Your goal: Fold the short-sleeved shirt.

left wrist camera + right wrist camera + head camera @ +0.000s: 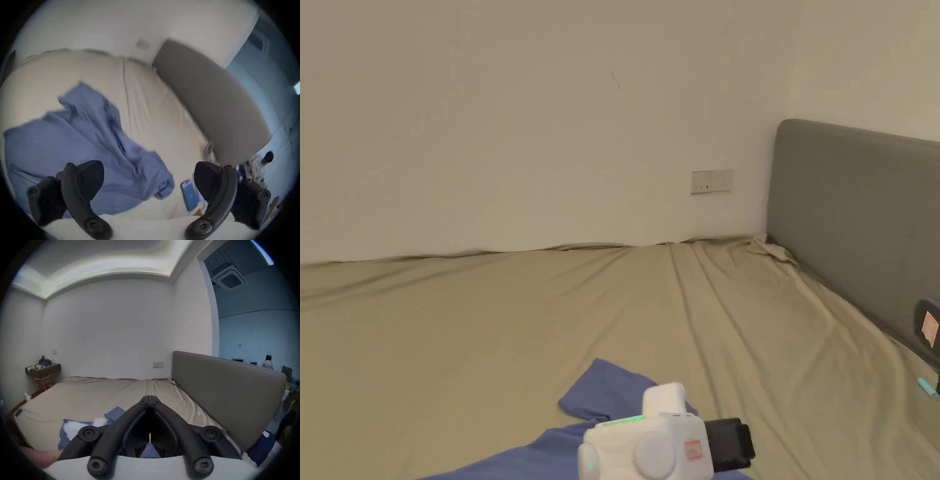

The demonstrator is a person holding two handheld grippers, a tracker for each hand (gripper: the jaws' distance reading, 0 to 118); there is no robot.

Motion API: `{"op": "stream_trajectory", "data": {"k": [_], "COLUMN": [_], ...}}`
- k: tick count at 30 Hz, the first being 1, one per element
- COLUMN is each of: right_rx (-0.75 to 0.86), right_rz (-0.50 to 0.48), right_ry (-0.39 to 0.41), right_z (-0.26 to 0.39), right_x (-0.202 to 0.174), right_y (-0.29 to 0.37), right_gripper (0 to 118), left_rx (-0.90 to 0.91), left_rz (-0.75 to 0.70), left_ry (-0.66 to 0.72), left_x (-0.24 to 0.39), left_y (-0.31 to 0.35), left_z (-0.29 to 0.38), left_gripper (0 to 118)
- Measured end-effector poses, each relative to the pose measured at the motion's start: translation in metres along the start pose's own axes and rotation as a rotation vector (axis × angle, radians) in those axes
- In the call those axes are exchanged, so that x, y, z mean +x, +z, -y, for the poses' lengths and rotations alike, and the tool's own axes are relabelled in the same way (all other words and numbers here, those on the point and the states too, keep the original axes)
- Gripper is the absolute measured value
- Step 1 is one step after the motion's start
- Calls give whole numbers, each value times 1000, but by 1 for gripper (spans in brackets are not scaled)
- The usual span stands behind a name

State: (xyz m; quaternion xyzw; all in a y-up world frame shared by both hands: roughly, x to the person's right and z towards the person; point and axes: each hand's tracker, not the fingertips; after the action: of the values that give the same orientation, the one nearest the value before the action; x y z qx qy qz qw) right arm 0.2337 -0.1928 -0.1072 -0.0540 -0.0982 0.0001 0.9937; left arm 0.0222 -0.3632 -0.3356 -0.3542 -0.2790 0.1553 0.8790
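A: Where is the shirt point(78, 146)?

B: It lies rumpled and unfolded on the tan bed sheet point(154, 113). In the left gripper view it spreads from about 9 o'clock down toward 6 o'clock, with one sleeve pointing up toward 11 o'clock. In the head view a blue sleeve and part of the body show at 6 o'clock.

A: And the left gripper point(148, 177)?

B: Its jaws stand wide apart with nothing between them, above the shirt's lower edge and the sheet. In the head view its white housing sits at 6 o'clock over the blue cloth.

A: The right gripper point(150, 398)?

B: Its jaws meet at the tips, closed with nothing visibly pinched. It points across the bed toward the wall, with the shirt below and to its 8 o'clock.

A: What else is around?

B: A grey headboard point(227, 386) runs along the bed at 3 o'clock. A blue phone-like slab point(190, 194) lies on the sheet at 5 o'clock in the left gripper view, just beside the shirt's corner. A small dark side table point(43, 369) stands at 9 o'clock in the right gripper view, and a person point(267, 363) stands far off past the headboard.
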Motion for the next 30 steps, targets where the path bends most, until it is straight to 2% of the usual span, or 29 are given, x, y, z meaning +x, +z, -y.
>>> {"op": "stream_trajectory", "data": {"k": [2, 3, 4, 5, 6, 7, 8, 12, 15, 21, 23, 30], "right_rx": [11, 11, 9, -1, -15, -33, -53, -150, -194, -225, -253, -373], "right_rz": [-51, -81, -108, -137, -160, -186, -212, -302, -356, -431, -449, -453], "right_ry": [-23, -32, -42, -51, -59, -60, -59, -46, -50, -21, -15, 2], "right_z": [3, 5, 8, 12, 17, 24, 31, 62, 74, 95, 109, 153], "right_x": [-8, -13, -18, -24, -31, -38, -47, -86, -110, -138, -143, -148], "right_y": [-4, -5, -6, -10, -14, -17, -20, -39, -54, -81, -98, -147], "right_gripper": [2, 2, 2, 2, 2, 2, 2, 2, 2, 2, 2, 2], "left_rx": [153, 230, 281, 327, 365, 377, 392, 244, 163, 192, 161, -7], "left_rz": [-76, -171, -279, -404, -514, -582, -624, -581, -637, -662, -723, -765], "left_ry": [-89, -134, -167, -189, -198, -185, -127, 91, 115, 148, 145, 193], "left_x": [-27, -39, -49, -53, -66, -80, -99, -154, -185, -249, -277, -391], "left_y": [64, 102, 131, 167, 193, 212, 226, 249, 244, 211, 186, 80], "left_z": [-38, -46, -48, -38, -30, -21, -11, 30, 41, 28, 17, -11], "left_gripper": [116, 108, 75, 27, 27, 11, 0, 0, 0, 0, 0, 2]}}
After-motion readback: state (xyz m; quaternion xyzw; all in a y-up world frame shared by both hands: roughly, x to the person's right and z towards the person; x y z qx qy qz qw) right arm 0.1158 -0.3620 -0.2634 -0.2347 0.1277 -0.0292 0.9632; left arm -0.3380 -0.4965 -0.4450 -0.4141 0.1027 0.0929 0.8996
